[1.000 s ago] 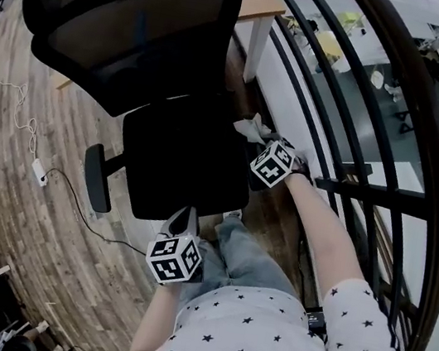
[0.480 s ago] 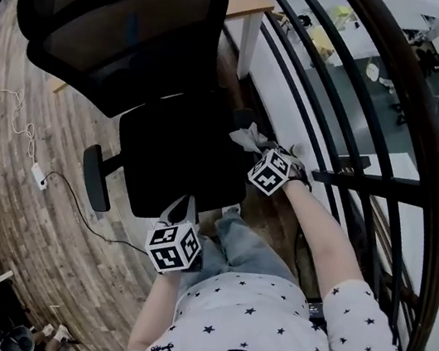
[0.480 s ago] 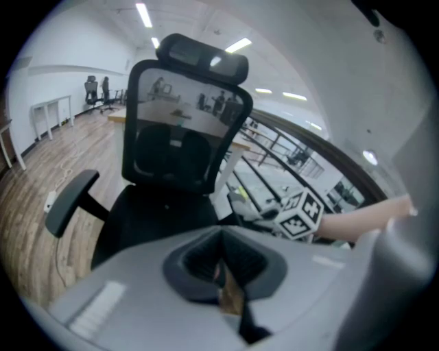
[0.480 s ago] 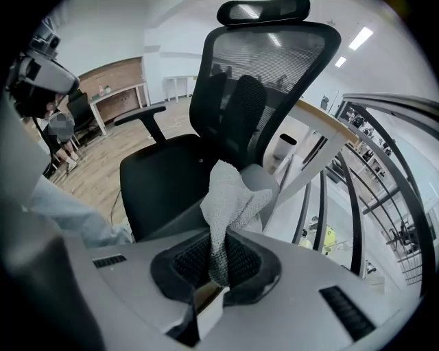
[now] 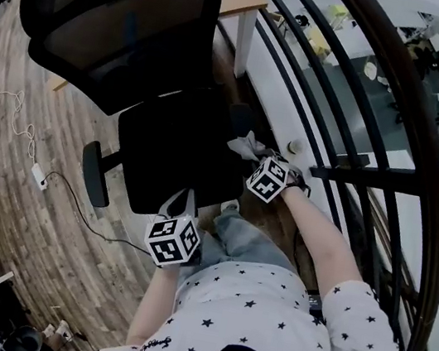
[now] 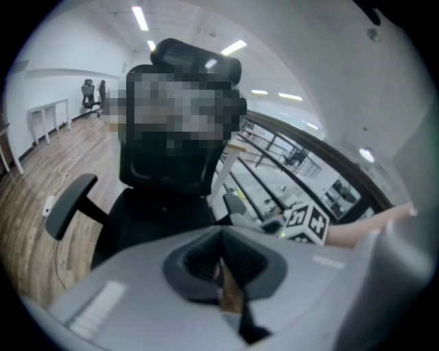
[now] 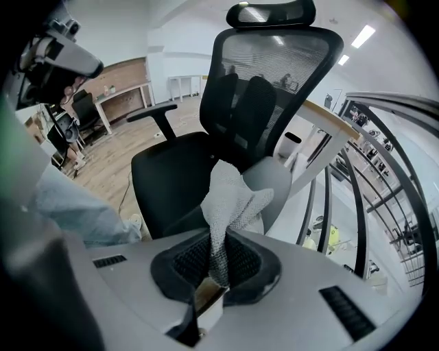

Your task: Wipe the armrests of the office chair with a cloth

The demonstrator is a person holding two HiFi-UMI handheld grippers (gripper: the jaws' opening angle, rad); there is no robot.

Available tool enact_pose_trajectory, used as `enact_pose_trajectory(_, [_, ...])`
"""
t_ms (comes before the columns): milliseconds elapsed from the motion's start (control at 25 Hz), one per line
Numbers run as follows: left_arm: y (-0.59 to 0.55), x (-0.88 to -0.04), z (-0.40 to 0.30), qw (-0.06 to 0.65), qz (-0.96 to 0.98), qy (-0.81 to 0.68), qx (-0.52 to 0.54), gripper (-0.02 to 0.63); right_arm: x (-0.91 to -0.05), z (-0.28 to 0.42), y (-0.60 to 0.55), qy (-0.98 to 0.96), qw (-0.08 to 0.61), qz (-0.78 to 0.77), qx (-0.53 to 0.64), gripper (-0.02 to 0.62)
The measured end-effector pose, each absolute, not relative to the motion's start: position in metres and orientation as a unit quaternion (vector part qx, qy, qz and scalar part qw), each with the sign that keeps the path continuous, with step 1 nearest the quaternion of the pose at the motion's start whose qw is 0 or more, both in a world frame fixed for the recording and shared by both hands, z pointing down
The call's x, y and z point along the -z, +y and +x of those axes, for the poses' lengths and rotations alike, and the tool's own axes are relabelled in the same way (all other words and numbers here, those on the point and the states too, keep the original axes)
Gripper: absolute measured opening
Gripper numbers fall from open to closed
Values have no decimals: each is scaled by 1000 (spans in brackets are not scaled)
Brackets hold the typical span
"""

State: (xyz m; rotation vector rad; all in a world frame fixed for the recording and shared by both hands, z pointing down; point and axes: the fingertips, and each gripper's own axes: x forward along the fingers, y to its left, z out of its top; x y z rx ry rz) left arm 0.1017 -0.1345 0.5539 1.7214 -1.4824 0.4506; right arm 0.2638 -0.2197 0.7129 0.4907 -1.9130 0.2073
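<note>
A black office chair (image 5: 175,152) with a mesh back (image 7: 274,75) faces me. My right gripper (image 7: 218,264) is shut on a white knitted cloth (image 7: 230,195), which rests on the near end of the chair's right armrest (image 7: 274,186). From the head view, the cloth (image 5: 247,145) lies just ahead of the right gripper (image 5: 256,158), with the right armrest (image 5: 242,119) showing beyond it. The other armrest (image 5: 94,174) juts out at the left. My left gripper (image 6: 221,266) is shut on nothing, held low at the seat's front edge (image 5: 182,206).
A black curved railing (image 5: 357,111) runs close on the right of the chair. A white-legged desk (image 5: 246,15) stands behind the chair. A cable and power strip (image 5: 38,173) lie on the wooden floor at the left. My own knee (image 5: 241,242) is below the seat.
My right gripper has drawn the cloth back toward me along the right armrest, uncovering its far end. The left gripper has barely moved.
</note>
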Motion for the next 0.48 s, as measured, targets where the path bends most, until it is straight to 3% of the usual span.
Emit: enact_pose_trajectory(480, [-126, -544, 106, 389, 688, -587, -175, 2, -713, 267, -187, -807, 547, 203, -92, 35])
